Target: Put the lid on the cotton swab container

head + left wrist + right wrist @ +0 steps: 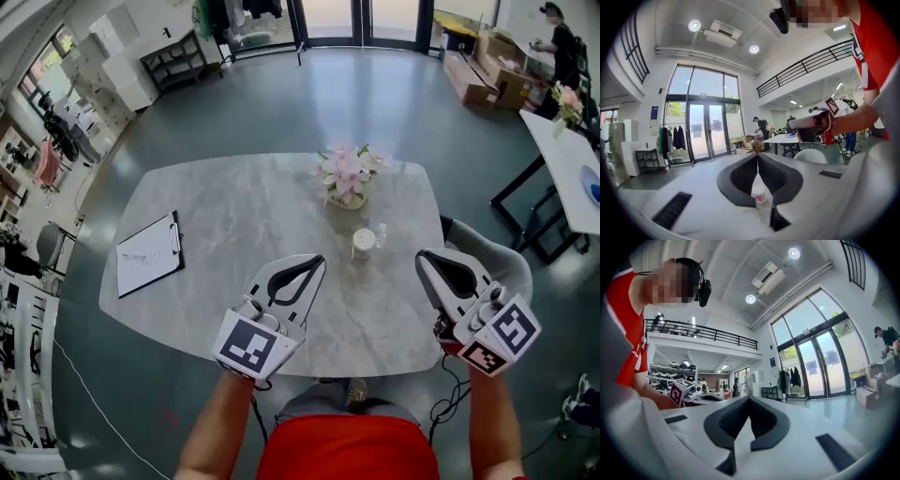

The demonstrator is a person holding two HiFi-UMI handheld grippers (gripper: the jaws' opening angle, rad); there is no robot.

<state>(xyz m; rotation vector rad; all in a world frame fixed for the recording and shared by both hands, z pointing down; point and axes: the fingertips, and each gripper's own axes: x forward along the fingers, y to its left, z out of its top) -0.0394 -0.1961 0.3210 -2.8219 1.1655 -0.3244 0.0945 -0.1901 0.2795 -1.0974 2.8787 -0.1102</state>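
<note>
left gripper (319,261) and right gripper (422,255) both have jaws pressed together, holding nothing. the cotton swab container (363,244) stands just on the person's side of the flower pot (347,183), ahead of and between the two tips, touching neither. a small clear item (382,232) beside it is too small to identify.

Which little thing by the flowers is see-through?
The smaller thing, on the right; the white container beside it is wider and not see-through.
</note>
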